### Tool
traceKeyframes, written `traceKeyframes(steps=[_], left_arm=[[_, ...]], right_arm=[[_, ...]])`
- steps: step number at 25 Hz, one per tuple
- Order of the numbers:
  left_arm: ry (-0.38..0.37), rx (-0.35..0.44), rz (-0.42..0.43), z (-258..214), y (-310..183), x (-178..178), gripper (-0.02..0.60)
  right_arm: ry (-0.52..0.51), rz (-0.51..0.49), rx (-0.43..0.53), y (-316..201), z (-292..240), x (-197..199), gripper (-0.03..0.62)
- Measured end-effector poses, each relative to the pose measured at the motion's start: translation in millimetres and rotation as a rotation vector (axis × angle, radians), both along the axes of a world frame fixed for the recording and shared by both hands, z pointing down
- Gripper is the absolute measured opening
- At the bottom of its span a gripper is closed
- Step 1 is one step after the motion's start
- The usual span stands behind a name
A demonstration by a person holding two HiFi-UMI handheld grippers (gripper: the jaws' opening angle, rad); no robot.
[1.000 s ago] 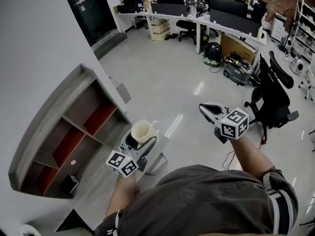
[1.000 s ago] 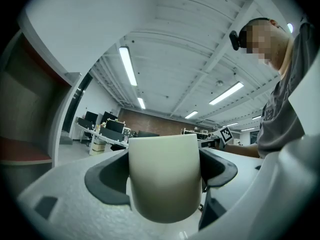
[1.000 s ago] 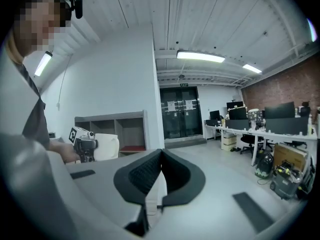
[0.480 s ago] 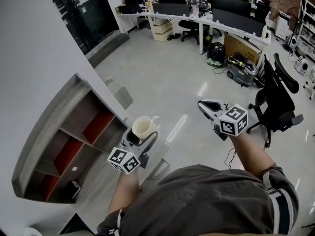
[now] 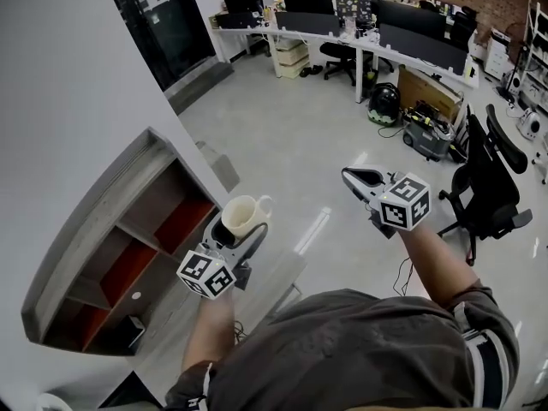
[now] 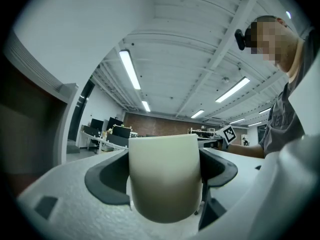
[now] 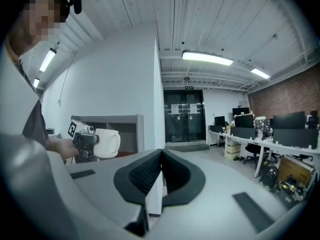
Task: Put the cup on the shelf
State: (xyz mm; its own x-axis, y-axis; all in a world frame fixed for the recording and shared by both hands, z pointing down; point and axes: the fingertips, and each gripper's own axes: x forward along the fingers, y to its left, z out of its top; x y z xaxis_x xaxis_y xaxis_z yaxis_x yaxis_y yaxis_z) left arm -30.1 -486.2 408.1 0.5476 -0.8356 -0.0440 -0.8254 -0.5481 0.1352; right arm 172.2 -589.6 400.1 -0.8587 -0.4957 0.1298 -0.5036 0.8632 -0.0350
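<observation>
Item: cream cup point(image 5: 243, 213), upright, clamped between the wide-set jaws of my left gripper point(image 5: 237, 229), carried near the grey shelf point(image 5: 92, 214); my right gripper point(image 5: 350, 176), jaws pressed together, empty.

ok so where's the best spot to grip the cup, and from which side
Grip the cup across its round body, below the rim, coming in level from the side opposite the handle. It stands upright, mouth up, so a side hold keeps it that way and leaves the base free to set down. The left tool holds it just so.
</observation>
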Motion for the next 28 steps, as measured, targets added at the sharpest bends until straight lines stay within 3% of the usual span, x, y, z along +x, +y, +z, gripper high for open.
traceKeyframes(steps=[9,17,28], left_arm=[[-0.079,0.04,-0.169,-56.2,13.1,-76.0,0.402],[-0.123,0.068,-0.368,-104.1,60.6,-158.4,0.403],[-0.21,0.077,-0.645,-160.5,164.4,-286.9,0.402]], right_arm=[[-0.014,-0.149,0.056,-18.1,-51.7,-93.5,-0.009],[-0.043,-0.338,0.102,-2.2,-98.9,-208.0,-0.009],[-0.056,-0.596,0.201,78.5,-158.6,-382.1,-0.009]])
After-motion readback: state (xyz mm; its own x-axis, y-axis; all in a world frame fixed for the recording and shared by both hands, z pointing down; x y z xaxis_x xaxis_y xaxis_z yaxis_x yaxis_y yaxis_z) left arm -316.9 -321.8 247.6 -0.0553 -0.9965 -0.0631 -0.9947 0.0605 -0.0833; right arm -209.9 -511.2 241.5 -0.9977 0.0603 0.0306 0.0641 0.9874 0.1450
